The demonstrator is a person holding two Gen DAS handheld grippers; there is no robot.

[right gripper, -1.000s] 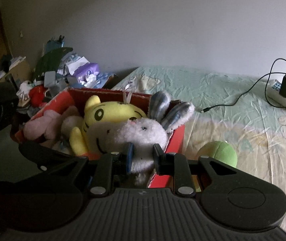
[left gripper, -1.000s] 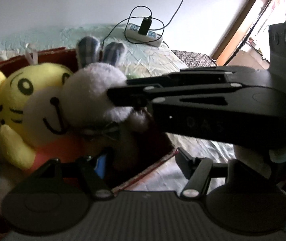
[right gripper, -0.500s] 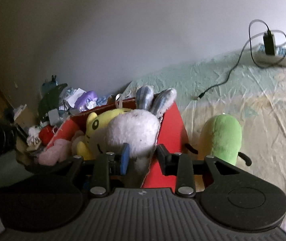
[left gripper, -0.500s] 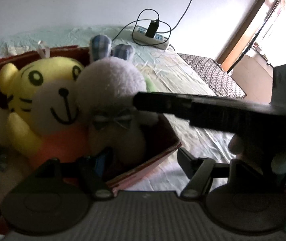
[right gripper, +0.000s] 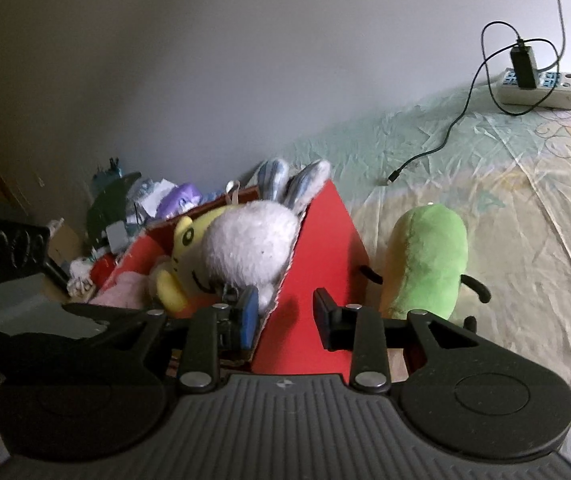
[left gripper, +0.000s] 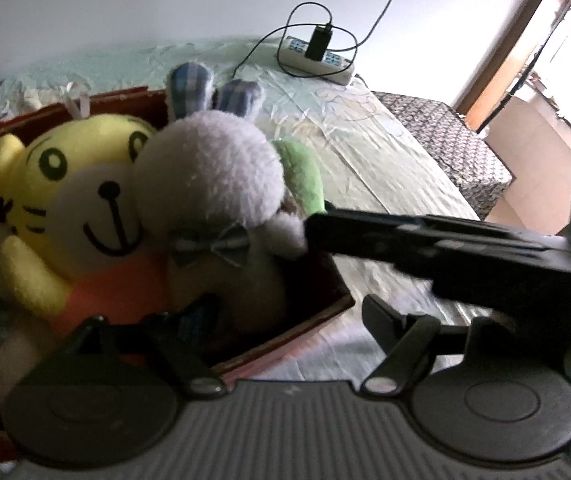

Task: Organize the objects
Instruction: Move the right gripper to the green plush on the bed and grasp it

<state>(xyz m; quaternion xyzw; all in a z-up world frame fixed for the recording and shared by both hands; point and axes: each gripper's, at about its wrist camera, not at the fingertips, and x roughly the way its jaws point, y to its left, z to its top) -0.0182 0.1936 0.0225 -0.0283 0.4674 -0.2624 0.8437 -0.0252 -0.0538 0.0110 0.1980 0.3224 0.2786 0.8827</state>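
— Sitting in the red box (right gripper: 317, 248) now, is it, the white rabbit (left gripper: 221, 184)?

— Yes. It leans against the yellow tiger (left gripper: 73, 184) at the box's right end, striped ears poking over the rim. A second ago the right gripper (right gripper: 285, 316) had its fingers closed round the rabbit's body; now they stand apart, one inside the box beside the toy, the other outside the red wall, gripping nothing.

— So the rabbit is let go?

— I judge that placement finished. The right gripper has also swung toward the bed, and the green plush (right gripper: 425, 264), which barely showed before, stands just beside the box on the sheet (right gripper: 525, 200).

— And the left gripper (left gripper: 285, 320)?

— Spread wide, empty, hovering low over the box's near corner. It has hardly shifted.

— What remains?

— Probably the green plush; it is the only toy visible outside the box. The power strip (right gripper: 537, 86) and its cable lie well apart, near the wall.
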